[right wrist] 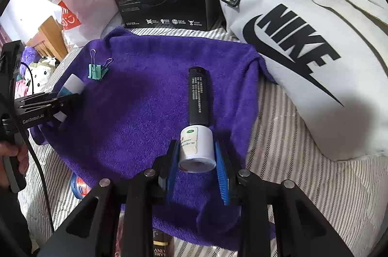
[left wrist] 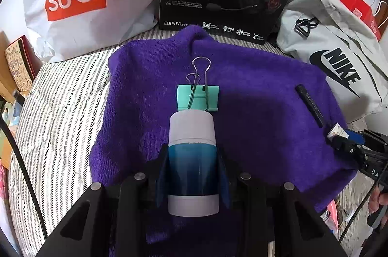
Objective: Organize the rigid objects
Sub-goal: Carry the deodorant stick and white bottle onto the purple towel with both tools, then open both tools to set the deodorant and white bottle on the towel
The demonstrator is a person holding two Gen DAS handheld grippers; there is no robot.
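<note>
Only right wrist view shows tape roll (blue, bedside).

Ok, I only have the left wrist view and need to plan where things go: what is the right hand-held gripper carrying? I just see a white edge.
Observer: The right hand-held gripper is shut on a small white bottle with a green-marked label.
Operator: And the black tube near it?
Observer: The black tube lies on the purple towel, white print facing up. Its near end is right by the bottle, but I cannot tell whether they touch.
Operator: Anything off the towel?
Observer: A blue round item lies on the striped bedding beside the towel's edge.
</note>
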